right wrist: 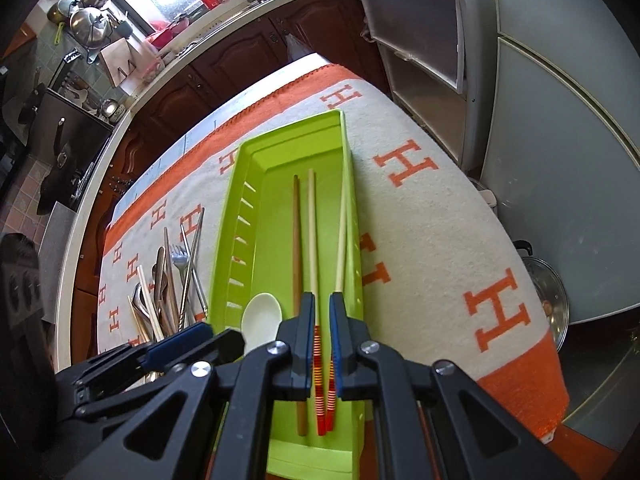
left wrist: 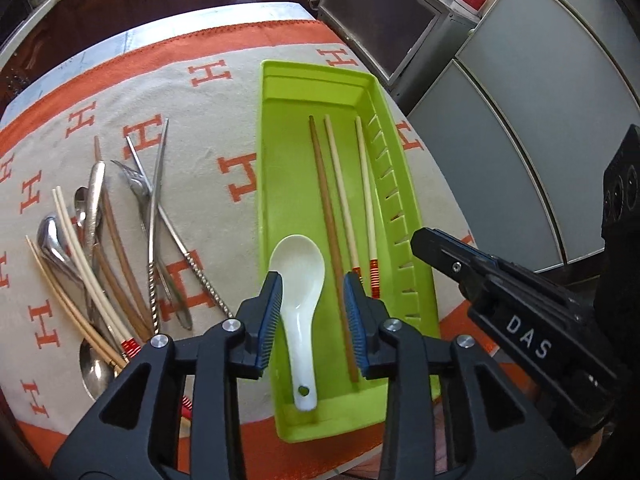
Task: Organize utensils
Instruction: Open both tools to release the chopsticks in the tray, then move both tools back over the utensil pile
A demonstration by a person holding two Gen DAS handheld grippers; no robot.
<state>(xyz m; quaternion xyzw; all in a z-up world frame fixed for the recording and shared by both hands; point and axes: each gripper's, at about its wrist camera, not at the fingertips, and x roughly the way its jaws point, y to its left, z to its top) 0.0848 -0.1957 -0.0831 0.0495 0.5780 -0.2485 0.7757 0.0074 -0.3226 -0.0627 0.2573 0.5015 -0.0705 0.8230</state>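
Over the green tray (left wrist: pixel 276 128) on the bench, the left gripper (left wrist: pixel 313 316) hangs with jaws apart around the white spoon (left wrist: pixel 298 280) lying inside, while the right gripper (right wrist: pixel 322 340) — jaws narrowly apart, gripping nothing — straddles the red-banded chopsticks (right wrist: pixel 316 264) beside it.

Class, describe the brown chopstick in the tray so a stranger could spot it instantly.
Find the green tray on the orange-and-white cloth. Inside lie a white spoon and three chopsticks. The brown chopstick lies beside the spoon; it alone is dark and has no red bands.
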